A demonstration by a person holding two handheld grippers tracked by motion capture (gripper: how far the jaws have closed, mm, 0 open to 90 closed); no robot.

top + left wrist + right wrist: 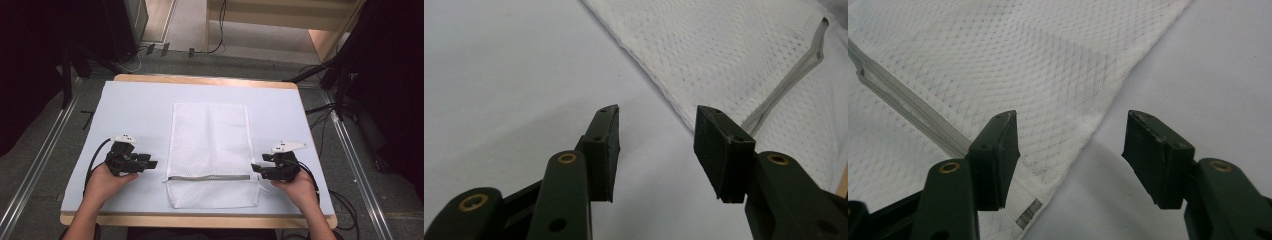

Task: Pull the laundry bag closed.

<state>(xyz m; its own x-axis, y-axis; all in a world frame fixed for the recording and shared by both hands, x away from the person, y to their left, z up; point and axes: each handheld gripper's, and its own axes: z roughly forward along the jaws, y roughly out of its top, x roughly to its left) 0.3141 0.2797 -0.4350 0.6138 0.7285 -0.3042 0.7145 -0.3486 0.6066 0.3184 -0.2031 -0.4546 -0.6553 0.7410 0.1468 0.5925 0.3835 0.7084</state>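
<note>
A white mesh bag point(210, 150) lies flat in the middle of the table, its grey zipper point(209, 177) running across near the front end. My left gripper point(150, 164) rests just left of the bag's left edge, level with the zipper, jaws open and empty. In the left gripper view the gripper point(656, 130) points at the bag's edge point(724, 55). My right gripper point(256, 168) sits at the bag's right edge beside the zipper's end, open with nothing held. In the right gripper view the gripper point(1070, 137) straddles the bag's edge point(1013, 65), above the zipper point(923, 117).
A pale blue sheet point(135, 110) covers the wooden table point(205, 80). Dark stands and cables point(330, 100) are on the floor at both sides, and a metal rail point(355, 165) runs along the right.
</note>
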